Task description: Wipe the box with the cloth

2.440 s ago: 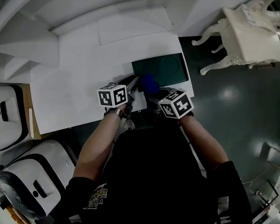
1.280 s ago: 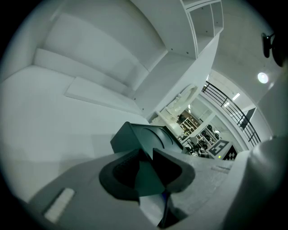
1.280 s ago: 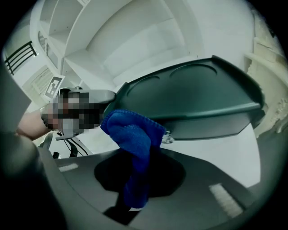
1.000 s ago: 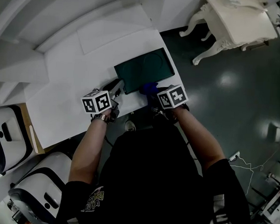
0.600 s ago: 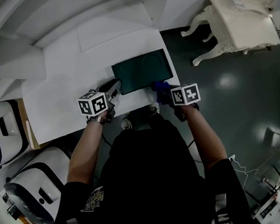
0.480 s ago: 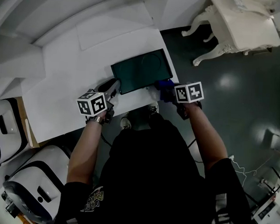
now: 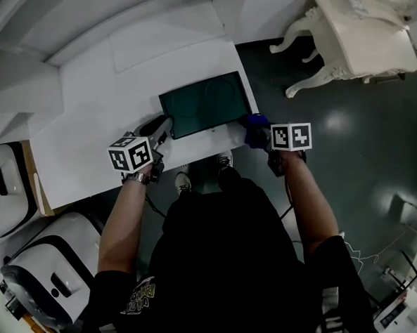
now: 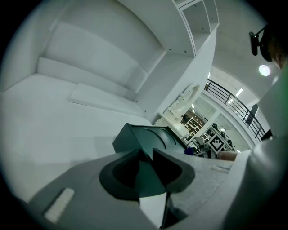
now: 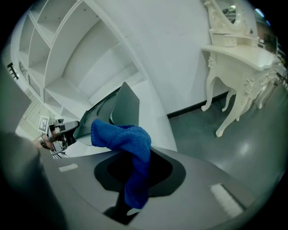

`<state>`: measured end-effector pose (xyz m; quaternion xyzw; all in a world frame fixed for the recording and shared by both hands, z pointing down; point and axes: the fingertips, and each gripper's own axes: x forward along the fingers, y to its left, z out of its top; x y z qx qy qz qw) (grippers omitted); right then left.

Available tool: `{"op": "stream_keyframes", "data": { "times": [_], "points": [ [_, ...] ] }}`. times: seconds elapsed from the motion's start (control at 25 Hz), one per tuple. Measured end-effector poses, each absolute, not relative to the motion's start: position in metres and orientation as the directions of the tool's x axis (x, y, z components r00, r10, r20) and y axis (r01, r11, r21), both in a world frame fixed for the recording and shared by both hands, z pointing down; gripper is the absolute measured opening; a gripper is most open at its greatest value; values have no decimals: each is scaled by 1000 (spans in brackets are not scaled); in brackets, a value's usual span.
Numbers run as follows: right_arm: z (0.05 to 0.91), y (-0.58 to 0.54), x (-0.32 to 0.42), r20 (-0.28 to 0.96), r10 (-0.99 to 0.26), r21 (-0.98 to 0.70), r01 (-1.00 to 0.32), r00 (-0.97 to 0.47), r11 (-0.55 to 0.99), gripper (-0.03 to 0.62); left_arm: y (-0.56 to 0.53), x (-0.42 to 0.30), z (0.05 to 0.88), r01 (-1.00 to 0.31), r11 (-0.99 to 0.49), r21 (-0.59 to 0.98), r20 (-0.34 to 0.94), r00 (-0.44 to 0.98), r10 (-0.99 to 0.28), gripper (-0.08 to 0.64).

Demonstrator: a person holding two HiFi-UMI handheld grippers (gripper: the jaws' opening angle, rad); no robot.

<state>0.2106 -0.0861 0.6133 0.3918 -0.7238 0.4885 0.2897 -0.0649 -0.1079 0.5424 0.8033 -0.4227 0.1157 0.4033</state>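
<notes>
One dark green box (image 7: 205,102) lies flat on the white counter (image 7: 92,113), between the two grippers. Left gripper (image 8: 146,157): jaws closed on the box's near corner, with the rest of the box stretching ahead of them. Right gripper (image 9: 135,179): jaws clamped on the one blue cloth (image 9: 128,139). The cloth's free end bunches above and ahead of the jaws, just beside the box's end face (contact cannot be told). One ornate white table (image 9: 234,54) stands on the dark floor (image 9: 216,152), to the right of the right jaws and well apart from the counter.
</notes>
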Motion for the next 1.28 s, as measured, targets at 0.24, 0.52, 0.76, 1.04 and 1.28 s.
{"op": "stream_keyframes", "data": {
  "times": [0.24, 0.52, 0.76, 1.04, 1.28],
  "points": [
    [604, -87, 220, 792, -346, -470, -864, -503, 181, 97, -108, -69, 544, -765, -287, 577, 512, 612, -603, 103],
    [563, -95, 236, 704, -511, -499, -856, -493, 138, 97, -96, -75, 519, -726, -315, 611, 420, 635, -648, 3],
    [503, -91, 220, 561, -646, -505, -833, -517, 228, 97, -81, -82, 463, -715, -442, 542, 344, 668, -660, 2],
    [440, -70, 180, 465, -696, -465, -820, -547, 333, 97, -60, -87, 402, -664, -548, 509, 249, 723, -645, 2],
    [419, -35, 153, 450, -711, -417, -831, -540, 368, 96, -29, -80, 391, -615, -628, 477, 254, 781, -571, 2]
  ]
}}
